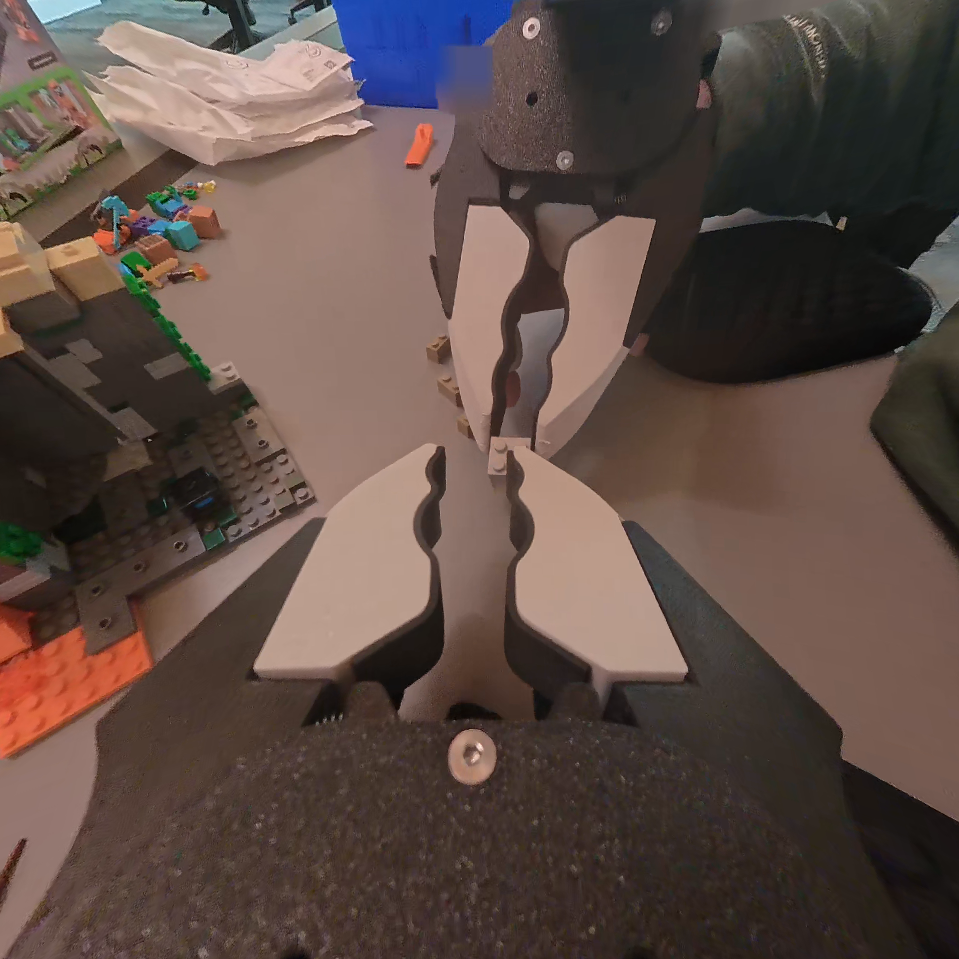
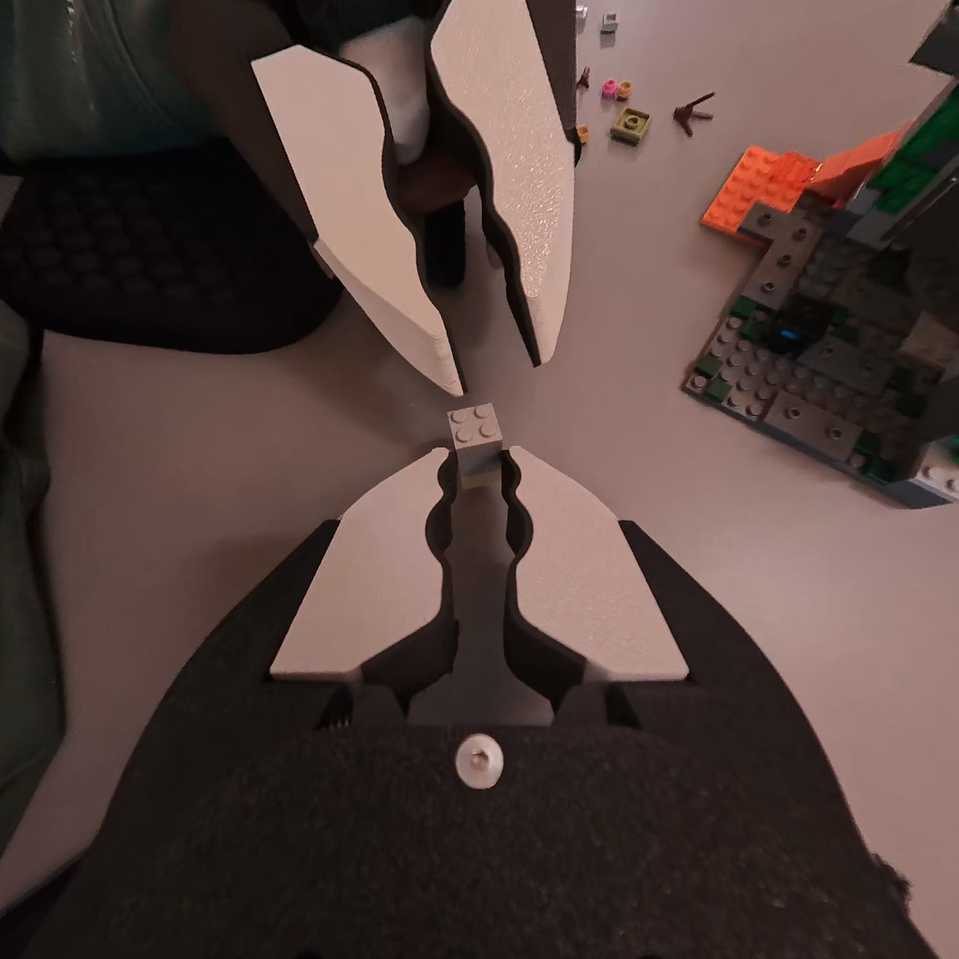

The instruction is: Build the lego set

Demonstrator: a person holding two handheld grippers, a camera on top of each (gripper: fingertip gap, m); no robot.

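Observation:
A small light-grey 2x2 brick stack is held between my right gripper's fingertips, just above the table. In the left wrist view the same stack shows at the tip of the right gripper, which comes down from above. My left gripper is open and empty, its tips right in front of the stack, one fingertip beside it. In the right wrist view the left gripper points at the stack from the far side. The partly built grey and green model stands to the left on an orange baseplate.
Loose coloured pieces, white paper bags, the set's box and an orange separator tool lie at the back. Tan bricks lie beside the right gripper. A person's dark sleeve is right. Small pieces lie near the model. The grippers are tip to tip, or close to it.

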